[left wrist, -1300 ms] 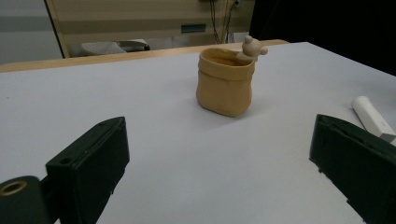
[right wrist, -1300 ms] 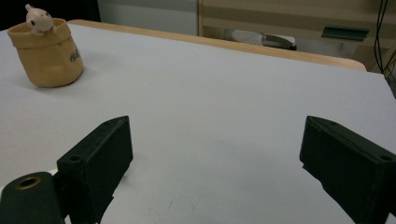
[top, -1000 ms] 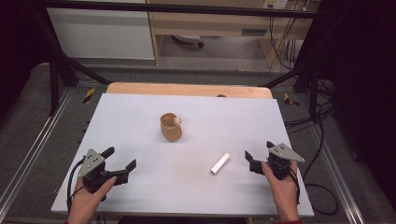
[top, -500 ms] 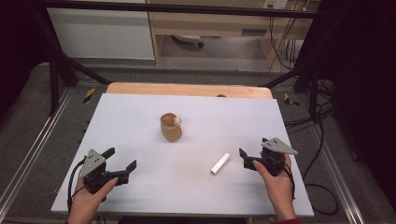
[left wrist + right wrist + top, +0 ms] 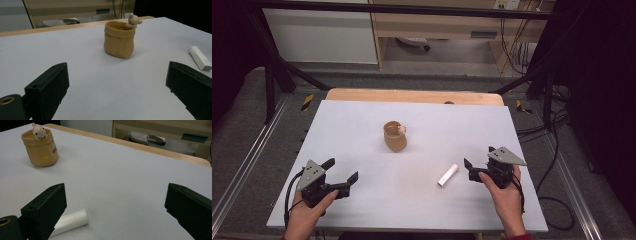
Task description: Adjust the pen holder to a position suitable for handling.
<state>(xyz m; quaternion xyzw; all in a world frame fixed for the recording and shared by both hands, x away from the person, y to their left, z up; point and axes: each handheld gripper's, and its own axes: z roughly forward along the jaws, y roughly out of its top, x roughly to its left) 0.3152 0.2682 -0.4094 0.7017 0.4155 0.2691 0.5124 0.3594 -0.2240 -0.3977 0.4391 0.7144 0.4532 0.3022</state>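
White plastic: a small white tube point(image 5: 447, 175) lies flat on the pale grey table point(image 5: 362, 130), just in front of the right gripper point(image 5: 474, 169), a little to the side of its tips and not touched.
Right gripper: its jaws are spread wide and hold nothing; in the right gripper view the tube point(image 5: 70, 221) lies partly behind the left-hand jaw, not yet between the two.
Change: compared with one second ago, the right gripper is now nearer to the tube, while the tube itself has not moved.
Meaning: I judge that this is the approach before a pick of the tube; the gripper must come more over the tube before it can close.
Left gripper point(image 5: 343, 175): it rests near the table edge, jaws released and empty, at the same place as before, well apart from the tube.
Tan pot point(image 5: 395, 136): it stands upright ahead of both grippers, far from the fingertips.
High view: it gives the layout, with both hands and the whole table.
Gripper views: they show a small animal figure point(image 5: 133, 20) on the pot rim, which from above is only a pale spot; the right gripper view also shows a step around the tube, maybe a cap.
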